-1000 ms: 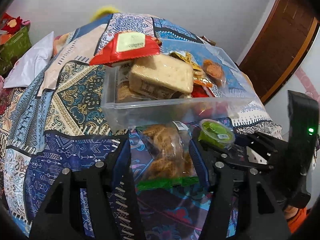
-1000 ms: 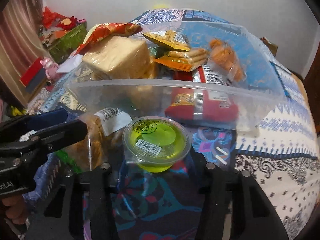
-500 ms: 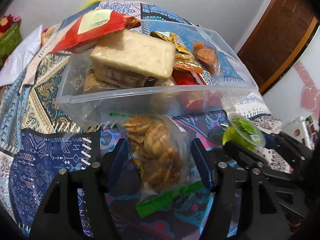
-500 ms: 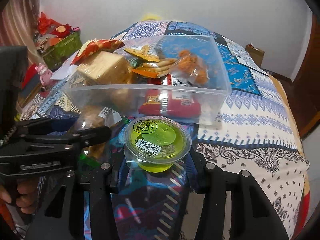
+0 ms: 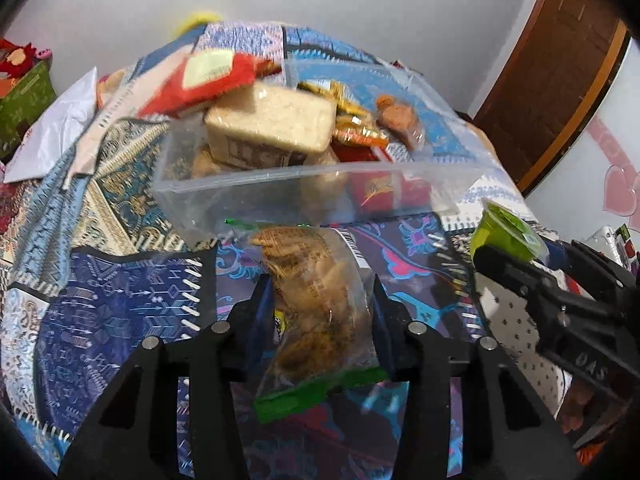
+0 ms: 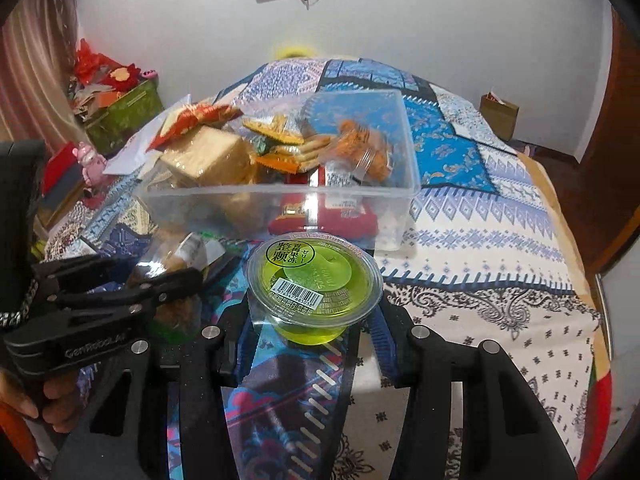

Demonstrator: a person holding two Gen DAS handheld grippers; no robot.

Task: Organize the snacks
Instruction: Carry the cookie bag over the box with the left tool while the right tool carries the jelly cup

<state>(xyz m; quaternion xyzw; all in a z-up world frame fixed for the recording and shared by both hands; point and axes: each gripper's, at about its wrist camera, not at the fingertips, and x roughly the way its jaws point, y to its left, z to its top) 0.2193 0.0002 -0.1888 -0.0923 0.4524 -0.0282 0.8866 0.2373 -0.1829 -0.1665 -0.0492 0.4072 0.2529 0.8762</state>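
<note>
1. Left gripper (image 5: 318,300) clamps a clear cookie bag (image 5: 316,300) above the patterned bedspread (image 5: 120,304).
2. Right gripper (image 6: 316,312) grips a green jelly cup (image 6: 314,280).
3. Both hover just before the clear plastic bin (image 6: 280,204), seemingly full of snacks.

Both views are evenly and fairly brightly lit by soft indoor light, with only weak shadows under the clear plastic container (image 5: 304,184) on the patterned bedspread (image 6: 480,216). The left wrist view is motion-blurred, most of all on the red snack packet (image 5: 208,80) and the container rim. The right wrist view is sharper: print on the green jelly cup (image 6: 314,280) reads clearly, with faint glare on its lid. Fisheye distortion bends the bed and walls; the corners go black.
</note>
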